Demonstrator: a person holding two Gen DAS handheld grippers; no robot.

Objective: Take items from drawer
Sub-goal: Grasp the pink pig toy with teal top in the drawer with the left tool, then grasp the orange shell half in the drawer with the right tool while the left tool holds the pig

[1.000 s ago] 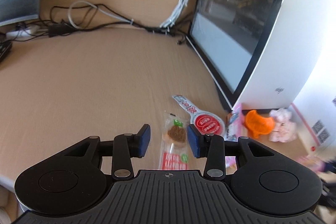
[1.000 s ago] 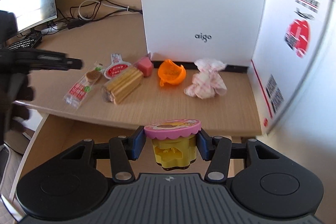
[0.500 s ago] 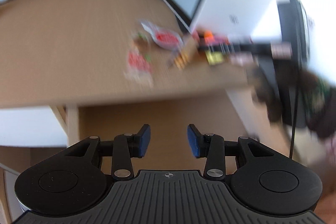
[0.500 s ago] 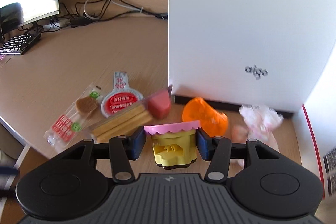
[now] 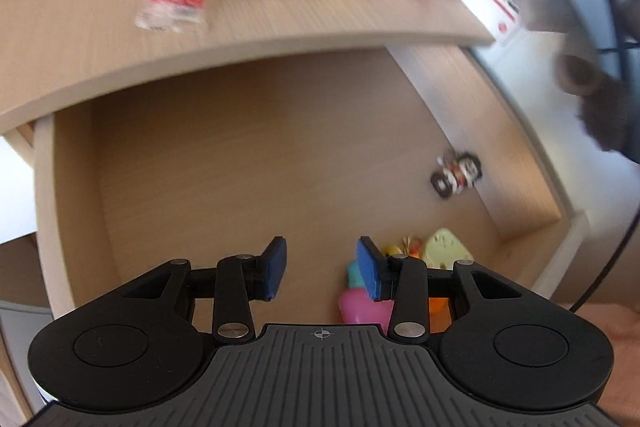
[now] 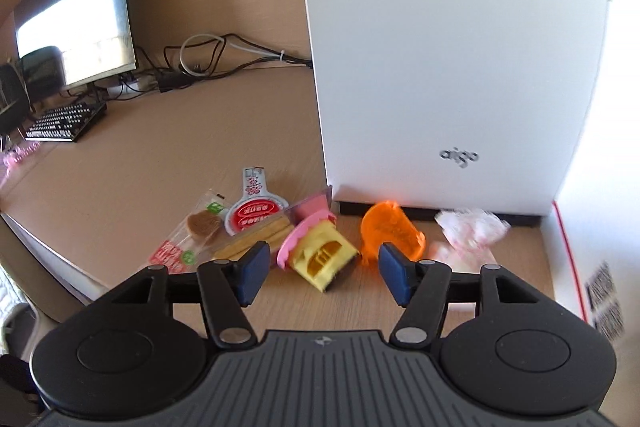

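Evidently the right claw [image 6: 318, 273] gapes wide and empty over the worktop [image 6: 160, 155], the yellow toy [image 6: 320, 257] lying tipped between its jaws. Meanwhile the left claw [image 5: 320, 269], open too, hangs over the drawer [image 5: 256, 163]; next it should probably drop onto the pink toy [image 5: 362, 307] near right.

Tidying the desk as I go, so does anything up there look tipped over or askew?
Yes: the yellow toy cup with the pink scalloped lid lies tipped on its side on the wooden desk, leaning against the biscuit-stick packet.
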